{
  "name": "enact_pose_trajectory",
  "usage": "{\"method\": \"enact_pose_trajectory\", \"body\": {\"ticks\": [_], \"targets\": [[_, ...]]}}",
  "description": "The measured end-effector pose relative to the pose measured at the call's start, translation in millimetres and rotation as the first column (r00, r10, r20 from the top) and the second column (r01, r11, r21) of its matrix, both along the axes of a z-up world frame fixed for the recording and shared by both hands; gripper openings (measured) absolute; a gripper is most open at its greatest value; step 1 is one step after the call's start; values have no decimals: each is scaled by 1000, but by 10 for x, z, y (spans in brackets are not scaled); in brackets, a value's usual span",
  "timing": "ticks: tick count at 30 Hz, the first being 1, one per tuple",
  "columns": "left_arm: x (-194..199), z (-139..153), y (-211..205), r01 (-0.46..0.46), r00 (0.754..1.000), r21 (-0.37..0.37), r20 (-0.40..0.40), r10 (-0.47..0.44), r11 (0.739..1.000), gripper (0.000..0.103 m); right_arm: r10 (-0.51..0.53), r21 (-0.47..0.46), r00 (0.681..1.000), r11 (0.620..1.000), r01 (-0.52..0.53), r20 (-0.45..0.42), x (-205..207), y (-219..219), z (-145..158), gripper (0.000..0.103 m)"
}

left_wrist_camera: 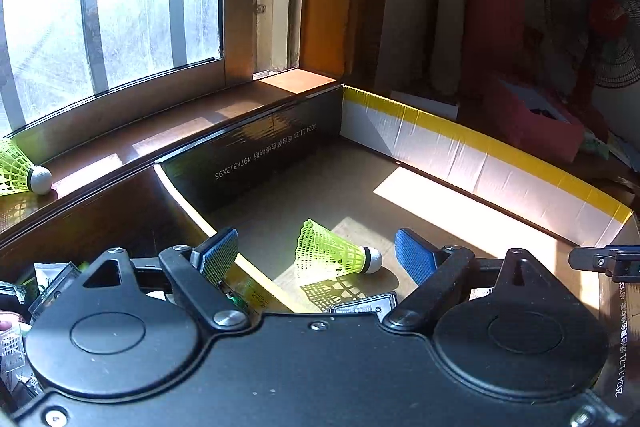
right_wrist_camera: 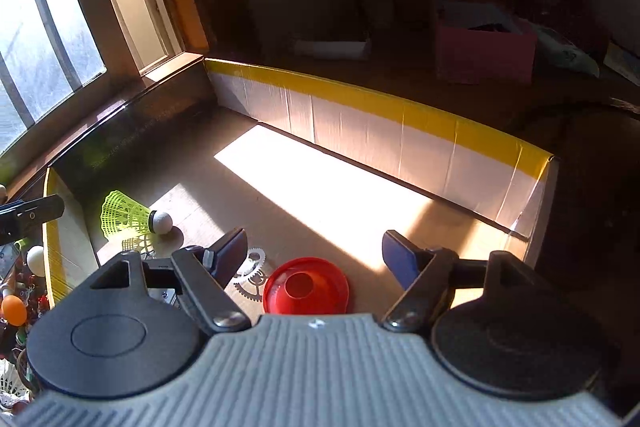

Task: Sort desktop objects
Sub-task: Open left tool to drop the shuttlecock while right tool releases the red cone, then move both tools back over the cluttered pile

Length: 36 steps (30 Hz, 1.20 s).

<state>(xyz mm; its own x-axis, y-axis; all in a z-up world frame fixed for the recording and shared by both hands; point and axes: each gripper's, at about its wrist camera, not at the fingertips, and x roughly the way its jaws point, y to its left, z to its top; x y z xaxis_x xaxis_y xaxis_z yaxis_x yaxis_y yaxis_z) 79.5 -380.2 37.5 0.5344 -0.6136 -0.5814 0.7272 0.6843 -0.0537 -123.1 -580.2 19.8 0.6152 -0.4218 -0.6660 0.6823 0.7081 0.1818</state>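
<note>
1. The left hand-held gripper point(left_wrist_camera: 316, 255) stands open above a shallow cardboard box point(left_wrist_camera: 480, 155); nothing is between its blue pads point(left_wrist_camera: 412, 255).
2. A neon green shuttlecock point(left_wrist_camera: 336, 253) lies on its side on the floor of the box, in the gap seen between the two fingers but below them, and the pads do not touch it. Its white cork points to the right in this view.
3. A second green shuttlecock point(left_wrist_camera: 20, 171) lies on the wooden window sill point(left_wrist_camera: 160, 131), outside the box, at the left edge of the left wrist view.
4. The right hand-held gripper point(right_wrist_camera: 316, 255) is also open, with its fingers wide apart and empty.
5. A red cone-shaped lid point(right_wrist_camera: 306, 287) rests on the box floor just below the right hand-held gripper, between the fingers in the view, apart from both pads.
6. A white gear wheel point(right_wrist_camera: 252, 277) lies flat just beside the red lid, on its left, partly hidden behind the left finger.
7. In the right wrist view the shuttlecock point(right_wrist_camera: 132, 217) in the box lies near the left wall of the box point(right_wrist_camera: 400, 131), well apart from the red lid.
8. Left of the box, outside its wall, an orange ball point(right_wrist_camera: 14, 309) and a white ball point(right_wrist_camera: 35, 259) lie in a pile of small things that I cannot tell apart.
9. A patch of sunlight falls across the box floor.
</note>
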Motion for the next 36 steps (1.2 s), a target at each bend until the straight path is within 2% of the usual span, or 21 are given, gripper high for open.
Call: {"method": "enact_pose_trajectory", "body": {"ticks": [26, 36], "targets": [[-557, 65, 887, -97, 995, 1, 14, 97, 995, 86, 117, -55, 993, 992, -116, 8, -140, 673, 172, 87], [-683, 141, 1591, -168, 985, 9, 26, 168, 986, 86, 186, -82, 982, 980, -184, 22, -45, 1264, 263, 88]]}}
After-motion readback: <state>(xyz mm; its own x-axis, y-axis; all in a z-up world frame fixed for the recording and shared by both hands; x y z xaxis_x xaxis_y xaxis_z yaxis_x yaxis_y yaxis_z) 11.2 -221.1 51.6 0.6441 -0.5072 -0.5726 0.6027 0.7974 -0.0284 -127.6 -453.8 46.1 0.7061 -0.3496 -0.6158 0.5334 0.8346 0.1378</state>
